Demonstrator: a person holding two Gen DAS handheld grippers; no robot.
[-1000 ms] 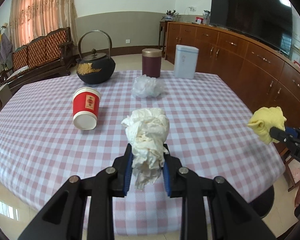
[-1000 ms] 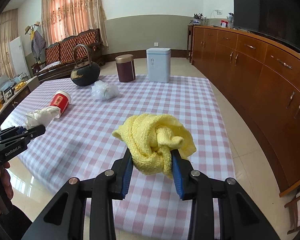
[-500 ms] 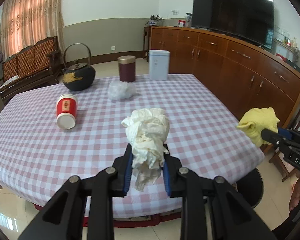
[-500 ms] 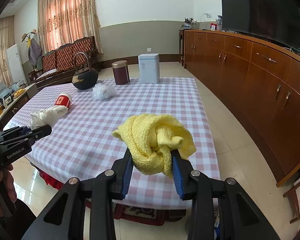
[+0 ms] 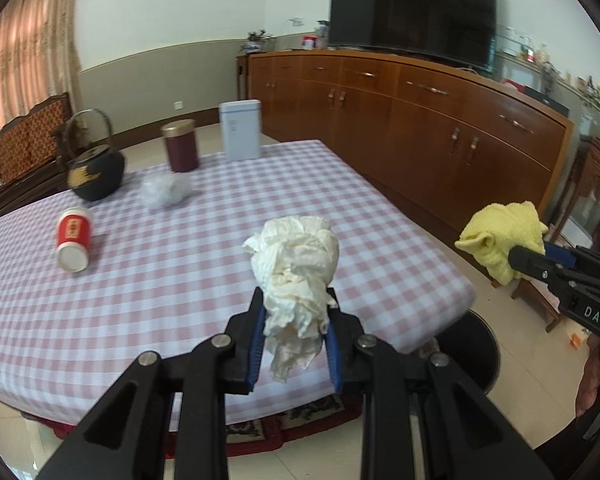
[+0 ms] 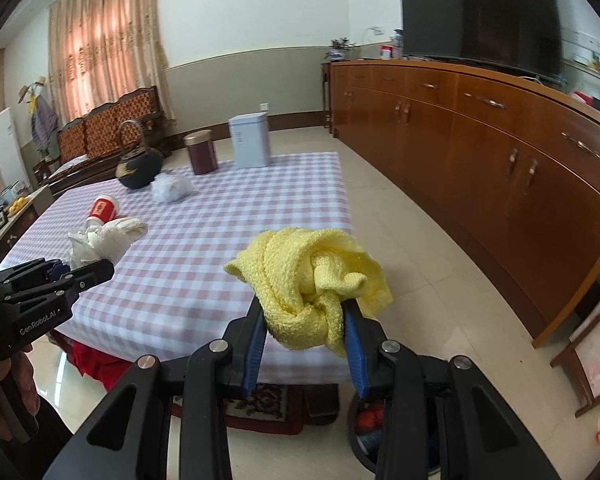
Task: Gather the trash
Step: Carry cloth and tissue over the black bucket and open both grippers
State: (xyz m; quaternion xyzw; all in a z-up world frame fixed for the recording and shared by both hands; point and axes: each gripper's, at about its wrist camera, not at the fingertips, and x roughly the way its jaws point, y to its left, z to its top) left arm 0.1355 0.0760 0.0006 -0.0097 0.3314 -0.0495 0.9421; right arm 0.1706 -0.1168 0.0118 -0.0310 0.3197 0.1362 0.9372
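Note:
My left gripper [image 5: 294,312] is shut on a crumpled white paper wad [image 5: 296,264], held in the air above the near edge of the checkered table [image 5: 204,240]. My right gripper [image 6: 304,320] is shut on a bunched yellow cloth [image 6: 308,276], off the table's right corner over the floor. In the left wrist view the right gripper [image 5: 516,258] shows at the right with the yellow cloth [image 5: 500,236]. The right wrist view shows the left gripper [image 6: 96,270] with the paper wad [image 6: 100,238]. A red paper cup [image 5: 73,238] lies on its side on the table, and a clear plastic wad [image 5: 166,192] sits behind it.
At the table's far end stand a black iron kettle [image 5: 96,170], a maroon canister [image 5: 180,151] and a white tin [image 5: 240,130]. A long wooden sideboard [image 6: 500,160] with a TV runs along the right. A dark round bin [image 5: 468,356] sits on the floor by the table's near right corner.
Both grippers have drawn back from the table and swung right, still gripping the paper wad and the yellow cloth. The table now looks farther off and the floor shows below.

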